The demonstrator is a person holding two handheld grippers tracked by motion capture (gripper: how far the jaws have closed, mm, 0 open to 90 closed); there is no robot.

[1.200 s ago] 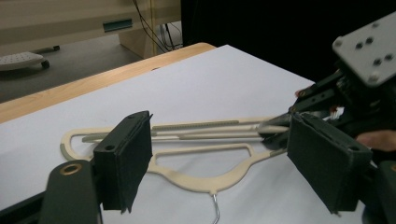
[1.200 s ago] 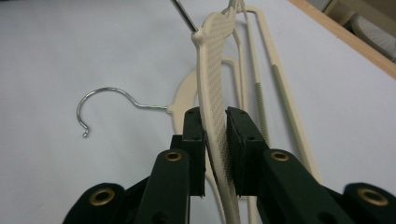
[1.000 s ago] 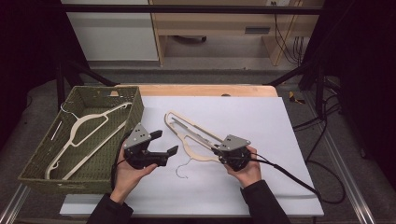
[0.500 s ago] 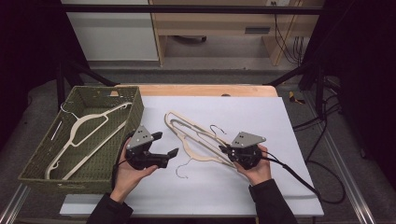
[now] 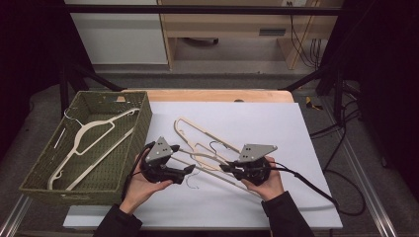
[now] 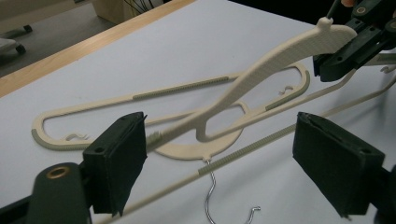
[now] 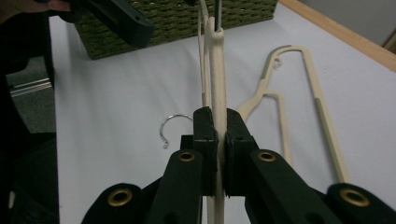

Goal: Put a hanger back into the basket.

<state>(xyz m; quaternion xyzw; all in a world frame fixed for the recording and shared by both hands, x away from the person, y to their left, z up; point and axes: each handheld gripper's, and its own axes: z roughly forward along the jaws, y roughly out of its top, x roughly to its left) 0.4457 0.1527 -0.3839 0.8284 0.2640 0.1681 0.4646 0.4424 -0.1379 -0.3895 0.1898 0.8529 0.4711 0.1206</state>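
Cream plastic marks the clothes hanger with a thin wire hook [image 5: 205, 157] that the right gripper [image 5: 226, 168] clenches near its neck; in the right gripper view the two black jaws press flat on the hanger's edge, and the hanger runs straight away from them toward the woven green basket [image 5: 129, 148]. It is tilted up off the white table sheet [image 5: 276, 123], its far end raised toward 10 o'clock from the gripper. A second cream plastic hanger [image 5: 195, 129] lies flat on the sheet under it, and a third cream hanger [image 5: 89, 136] already rests inside the basket at the table's 9 o'clock side. The left gripper [image 5: 190, 169] is released, its jaws standing wide apart on either side of the lifted hanger's lower arm without pressing it. The step in hand looks like picking one hanger clear of the pile in order to move it to the basket. The next move likely calls for the left gripper to close on the free arm, so that both hands can carry the hanger level toward 9 o'clock without its hook snagging the hanger beneath.
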